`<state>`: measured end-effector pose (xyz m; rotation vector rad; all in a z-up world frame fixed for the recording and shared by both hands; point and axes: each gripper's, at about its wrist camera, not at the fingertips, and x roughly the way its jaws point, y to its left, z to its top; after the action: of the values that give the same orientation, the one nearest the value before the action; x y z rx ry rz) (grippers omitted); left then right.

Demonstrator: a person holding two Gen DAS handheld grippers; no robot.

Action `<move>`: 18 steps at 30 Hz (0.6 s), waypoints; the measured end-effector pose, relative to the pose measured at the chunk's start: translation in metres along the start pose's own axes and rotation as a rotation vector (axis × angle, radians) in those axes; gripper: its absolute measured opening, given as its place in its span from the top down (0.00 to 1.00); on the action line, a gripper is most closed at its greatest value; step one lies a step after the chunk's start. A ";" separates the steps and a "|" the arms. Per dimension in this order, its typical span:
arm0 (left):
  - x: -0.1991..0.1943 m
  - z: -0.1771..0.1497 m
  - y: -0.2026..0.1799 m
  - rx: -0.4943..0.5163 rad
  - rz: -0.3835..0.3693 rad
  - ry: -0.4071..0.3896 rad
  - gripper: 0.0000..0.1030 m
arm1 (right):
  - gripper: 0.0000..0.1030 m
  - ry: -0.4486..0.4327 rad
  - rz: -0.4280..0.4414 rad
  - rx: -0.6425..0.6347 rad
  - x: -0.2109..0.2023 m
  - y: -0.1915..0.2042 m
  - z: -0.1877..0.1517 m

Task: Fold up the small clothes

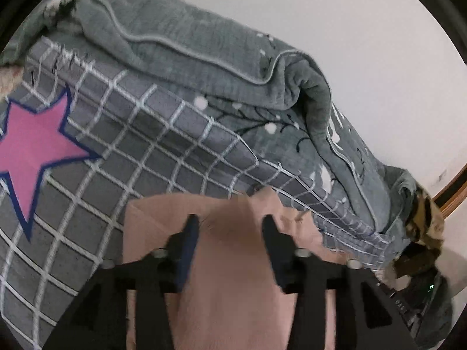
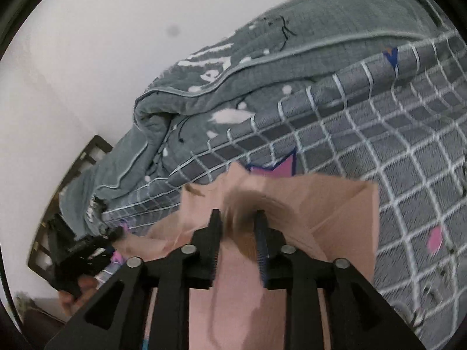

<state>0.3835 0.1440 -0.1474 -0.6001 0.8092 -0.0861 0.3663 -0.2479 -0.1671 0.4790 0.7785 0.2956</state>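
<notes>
A small pale pink garment [image 1: 233, 277] lies on the grey checked bed sheet [image 1: 146, 151], its far edge creased and partly turned up. My left gripper [image 1: 230, 223] hangs just over it, its jaws well apart and the cloth showing beneath the gap, not pinched. In the right wrist view the same pink garment [image 2: 335, 213] has a folded corner at the right. My right gripper [image 2: 238, 217] stands over it with a narrower gap between its fingers; the cloth there is blurred and no pad presses on it. The left gripper [image 2: 84, 250], held by a hand [image 2: 73, 294], shows at the left.
A rumpled grey quilt [image 1: 204, 43] is heaped along the far side of the bed against a white wall. A pink star [image 1: 32, 145] is printed on the sheet. A camouflage-patterned item [image 1: 426, 221] lies at the right edge. Dark wooden furniture [image 2: 84, 157] stands beside the bed.
</notes>
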 end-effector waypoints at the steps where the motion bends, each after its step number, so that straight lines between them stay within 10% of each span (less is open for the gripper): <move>1: 0.000 0.000 -0.002 0.019 0.015 -0.009 0.52 | 0.72 -0.021 -0.033 -0.031 -0.001 -0.001 0.000; 11: 0.036 -0.021 -0.016 0.176 0.130 0.080 0.53 | 0.68 0.046 -0.176 -0.071 0.028 -0.030 -0.011; 17: 0.050 -0.036 -0.016 0.238 0.244 0.069 0.92 | 0.71 0.065 -0.247 -0.105 0.041 -0.028 -0.020; 18: 0.046 -0.035 -0.014 0.228 0.245 0.051 0.93 | 0.89 0.062 -0.257 -0.120 0.041 -0.026 -0.021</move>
<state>0.3932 0.1029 -0.1886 -0.2821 0.9021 0.0303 0.3814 -0.2464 -0.2181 0.2539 0.8673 0.1172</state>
